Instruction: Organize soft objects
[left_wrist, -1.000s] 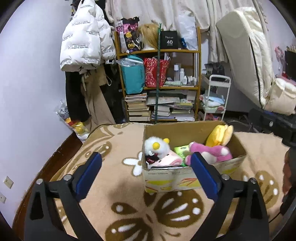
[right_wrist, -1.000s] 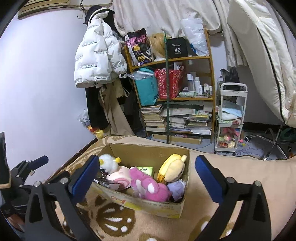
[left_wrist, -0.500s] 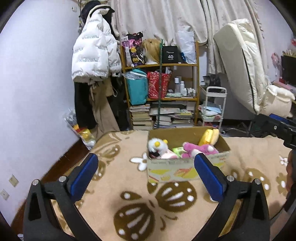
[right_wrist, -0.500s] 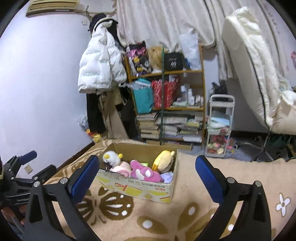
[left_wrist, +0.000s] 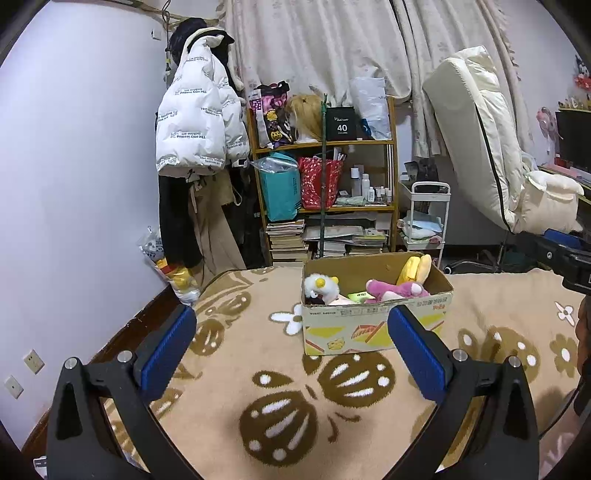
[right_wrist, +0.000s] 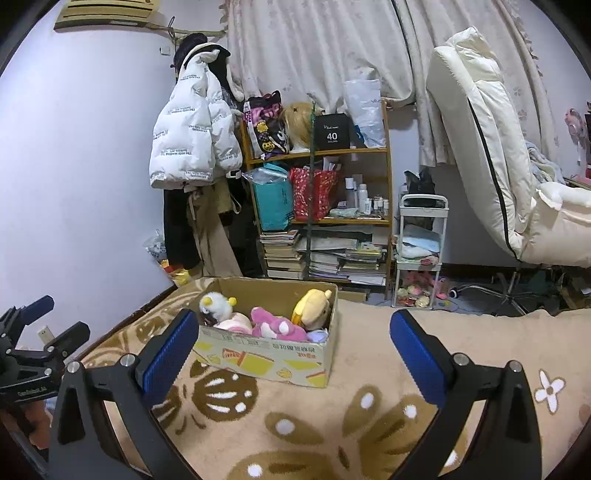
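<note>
Left wrist view: a cardboard box (left_wrist: 376, 325) with yellow and orange print on its side stands open-topped on a tan plush blanket (left_wrist: 258, 369) patterned with brown ovals and white flowers. Inside it, a white fluffy plush with a yellow pompom (left_wrist: 320, 287) sits at the left end, a pale pink plush (right_wrist: 234, 320) lies beside it, a magenta plush with white paws (left_wrist: 395, 290) lies along the middle, and a yellow plush (left_wrist: 413, 269) leans upright against the far right corner; a small green packet (left_wrist: 357, 296) shows between the white and magenta toys. Far behind, a wooden shelf unit (left_wrist: 325, 206) holds a teal bag, a red patterned bag, bottles and stacked books, with a white puffer jacket (left_wrist: 195, 129) hanging to its left and a white wheeled cart (left_wrist: 428, 221) to its right. The left gripper (left_wrist: 291, 350) has its ribbed blue pads spread wide on black fingers, holding nothing and touching nothing, with the box beyond them, toward the right pad. In the right wrist view the right gripper (right_wrist: 291, 350) is likewise spread wide and empty above the blanket, the box just past its left pad, and the left gripper appears at the near left edge.
</note>
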